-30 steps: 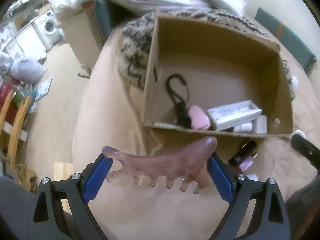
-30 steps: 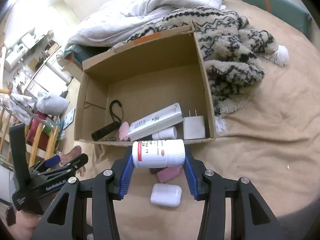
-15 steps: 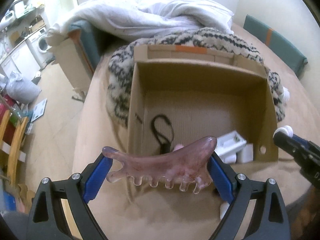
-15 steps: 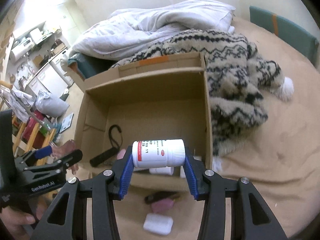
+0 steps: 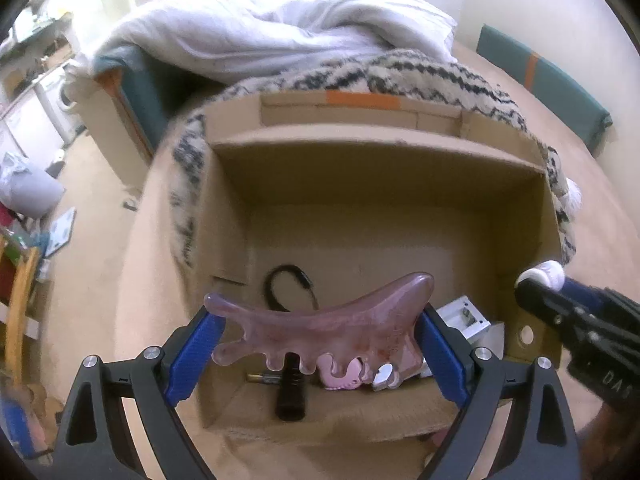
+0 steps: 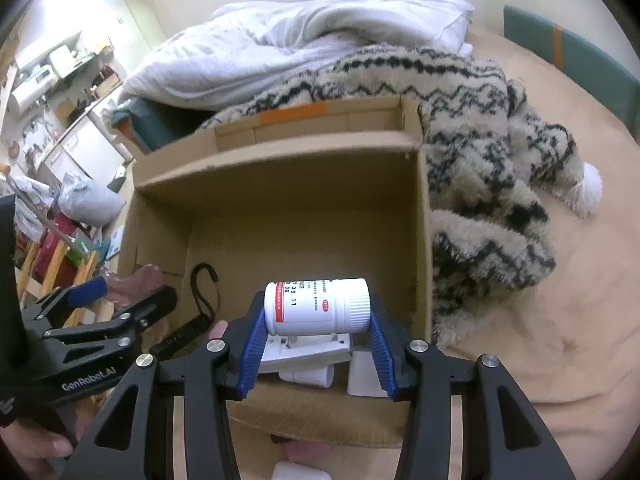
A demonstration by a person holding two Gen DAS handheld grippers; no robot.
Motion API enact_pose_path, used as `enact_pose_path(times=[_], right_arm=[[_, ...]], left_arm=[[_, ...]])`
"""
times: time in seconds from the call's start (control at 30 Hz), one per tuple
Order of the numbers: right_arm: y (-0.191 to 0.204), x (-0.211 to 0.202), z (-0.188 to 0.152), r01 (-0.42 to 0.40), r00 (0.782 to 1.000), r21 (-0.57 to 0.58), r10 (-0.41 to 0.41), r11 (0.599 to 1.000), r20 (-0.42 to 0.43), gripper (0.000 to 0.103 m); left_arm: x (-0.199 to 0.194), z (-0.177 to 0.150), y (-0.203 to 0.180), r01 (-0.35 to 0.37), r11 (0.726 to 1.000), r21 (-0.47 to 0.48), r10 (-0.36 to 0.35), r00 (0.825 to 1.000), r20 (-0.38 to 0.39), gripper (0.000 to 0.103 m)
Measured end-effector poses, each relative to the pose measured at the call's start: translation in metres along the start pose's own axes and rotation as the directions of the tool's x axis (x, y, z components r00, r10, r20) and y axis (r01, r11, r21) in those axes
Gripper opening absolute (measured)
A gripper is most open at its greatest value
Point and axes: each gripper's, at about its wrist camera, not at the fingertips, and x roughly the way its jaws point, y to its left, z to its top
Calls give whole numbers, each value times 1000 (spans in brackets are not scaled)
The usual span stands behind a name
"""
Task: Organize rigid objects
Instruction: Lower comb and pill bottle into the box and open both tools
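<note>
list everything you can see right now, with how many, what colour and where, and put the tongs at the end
cardboard box: one, brown, open, on the bed
comb: one, pink, translucent, in left tongs over box
pill bottle: one, white, red-banded, in right tongs over box
black strapped device: one, box floor
white carton: one, box floor
patterned blanket: one, cream-black, beside box
duvet: one, white, behind box
left tongs: blue pads
right tongs: blue pads

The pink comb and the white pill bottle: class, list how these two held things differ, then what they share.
1. The pink comb is flat, translucent and toothed; the white pill bottle is round, opaque and labelled.
2. The comb sits in the left gripper; the bottle lies sideways in the right gripper.
Shared: both are clamped end to end above the cardboard box.
</note>
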Motion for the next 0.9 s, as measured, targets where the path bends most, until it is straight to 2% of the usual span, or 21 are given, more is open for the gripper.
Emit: enact_pose_path(times=[0.1,0.4,0.63,0.8,0.83,0.9], right_arm=[[4,11,-5,21,999,-27,-22,999,-42,49],[0,23,-8,30,997,-4,-31,1000,-77,49],[-4,26,-8,32,996,17,-31,999,-85,49],[-7,25,-7,2,997,48,1,999,-82,50],[-7,25,-7,-14,997,61,19,998,-78,51],[-8,22,-6,-28,997,76,33,997,-65,66]], left_arm=[[13,-6,-3,47,999,7,-47,998,-28,92],[31,-9,4,18,1000,-22,-19,997,-71,92],[23,-7,4,10,999,-31,-12,999,-39,92],[17,-7,5,13,999,-30,-13,1000,-16,102],[17,-7,6,11,999,-32,-11,1000,-15,102],[17,-7,8,11,999,-39,-12,1000,-20,102]])
